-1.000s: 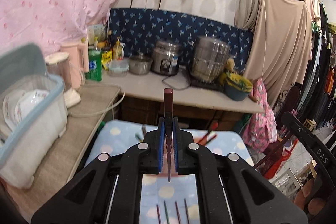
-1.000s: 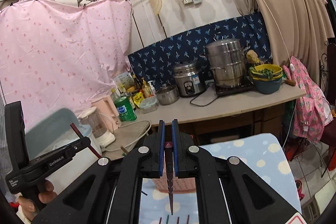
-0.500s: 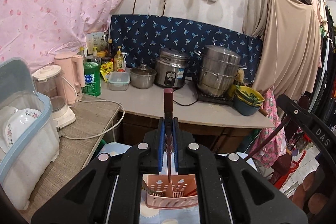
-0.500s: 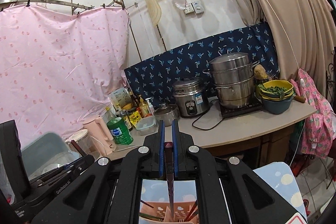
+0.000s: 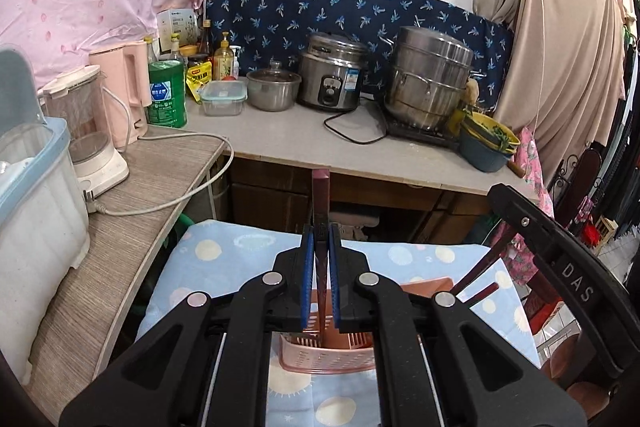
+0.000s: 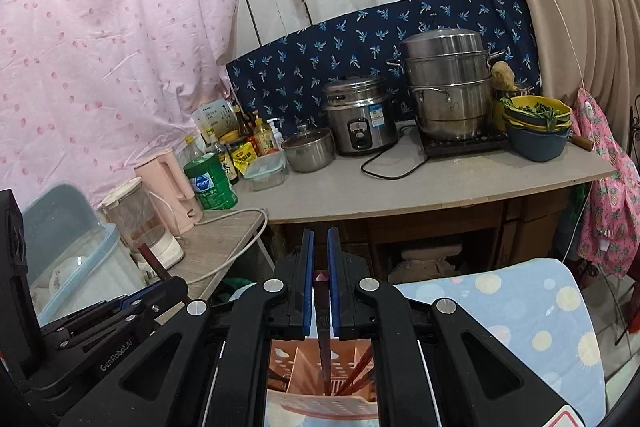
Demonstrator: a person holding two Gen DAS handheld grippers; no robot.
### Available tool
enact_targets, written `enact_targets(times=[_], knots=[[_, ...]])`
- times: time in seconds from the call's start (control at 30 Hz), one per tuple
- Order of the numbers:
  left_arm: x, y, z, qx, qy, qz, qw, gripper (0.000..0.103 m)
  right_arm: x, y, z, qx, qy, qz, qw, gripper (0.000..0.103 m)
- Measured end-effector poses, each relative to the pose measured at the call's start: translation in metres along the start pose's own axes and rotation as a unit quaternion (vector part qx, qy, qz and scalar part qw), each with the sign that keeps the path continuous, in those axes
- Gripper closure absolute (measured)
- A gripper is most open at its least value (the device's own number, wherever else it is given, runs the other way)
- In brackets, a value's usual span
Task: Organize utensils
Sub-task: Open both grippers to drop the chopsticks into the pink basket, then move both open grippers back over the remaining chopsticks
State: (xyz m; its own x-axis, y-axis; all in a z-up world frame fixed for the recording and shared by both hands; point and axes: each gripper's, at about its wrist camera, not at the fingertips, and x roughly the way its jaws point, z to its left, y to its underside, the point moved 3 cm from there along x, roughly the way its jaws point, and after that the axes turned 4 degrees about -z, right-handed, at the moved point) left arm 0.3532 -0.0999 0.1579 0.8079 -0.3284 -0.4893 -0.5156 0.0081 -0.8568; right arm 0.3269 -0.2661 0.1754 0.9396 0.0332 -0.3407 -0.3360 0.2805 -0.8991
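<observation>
Left wrist view shows the left hand-held gripper [image 5: 321, 243] clamped tight on a dark reddish-brown chopstick [image 5: 321, 195]. The stick is slim and square-ended; its blunt top stands up past the blue pads, and its thin lower end points down into a pink plastic utensil basket [image 5: 328, 359] with a perforated wall. That basket sits on a pale blue cloth [image 5: 224, 251] with cream dots, spread over a low worktop. More dark sticks lean in the basket toward its right side.

From the right wrist camera, the right hand-held gripper [image 6: 321, 247] is likewise pinched on a second chopstick [image 6: 323, 323], the same dark colour. Its top sits low between the pads and its tip reaches down into the basket [image 6: 320, 367], among the inner dividers. Other reddish sticks [image 6: 360, 367] lean just beside it.

At the left edge of that view, the other gripper appears, with its stick poking up. Behind, a grey kitchen worktop [image 6: 400, 187] carries steel pots.
</observation>
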Motion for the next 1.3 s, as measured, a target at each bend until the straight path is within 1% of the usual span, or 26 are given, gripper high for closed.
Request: enact_targets(times=[0.13,0.2,0.23,0.27,0.37,0.43,0.6,0.93,1.03,1.3], knots=[[0.0,0.006,-0.003,0.004,0.0,-0.002,1.0,0.095,0.003,0.008,-0.001,-0.005,-0.002,0.011,1.0,0.096],[0.0,0.006,-0.004,0.006,-0.006,-0.007,0.9999,0.089,0.002,0.008,-0.001,-0.005,0.0,0.009,1.0,0.093],[-0.001,0.006,-0.004,0.006,-0.008,-0.01,0.9999,0.082,0.0,0.008,-0.002,-0.005,0.0,0.009,1.0,0.093],[-0.003,0.006,-0.003,0.005,-0.009,-0.013,0.9999,0.079,-0.001,0.008,-0.003,-0.004,0.0,0.008,1.0,0.093],[-0.008,0.006,-0.004,0.006,-0.011,-0.018,0.9998,0.075,-0.007,0.007,-0.003,-0.002,0.001,0.006,1.0,0.089],[-0.012,0.007,-0.004,0.007,-0.011,-0.018,0.9997,0.075,-0.012,0.007,-0.003,-0.002,0.0,0.004,1.0,0.087],[-0.026,0.007,-0.004,0.009,-0.013,-0.022,0.9996,0.074,-0.027,0.007,-0.003,-0.002,-0.004,0.0,1.0,0.086],[-0.068,0.017,-0.005,0.013,-0.012,-0.036,0.9992,0.072,-0.073,0.013,0.0,-0.004,-0.009,-0.011,1.0,0.085],[-0.081,0.025,-0.006,0.019,-0.01,-0.038,0.999,0.067,-0.088,0.02,0.001,-0.008,-0.009,-0.012,1.0,0.085],[-0.11,0.053,-0.005,0.026,-0.007,-0.029,0.9992,0.067,-0.124,0.052,0.0,-0.007,-0.008,0.001,1.0,0.085]])
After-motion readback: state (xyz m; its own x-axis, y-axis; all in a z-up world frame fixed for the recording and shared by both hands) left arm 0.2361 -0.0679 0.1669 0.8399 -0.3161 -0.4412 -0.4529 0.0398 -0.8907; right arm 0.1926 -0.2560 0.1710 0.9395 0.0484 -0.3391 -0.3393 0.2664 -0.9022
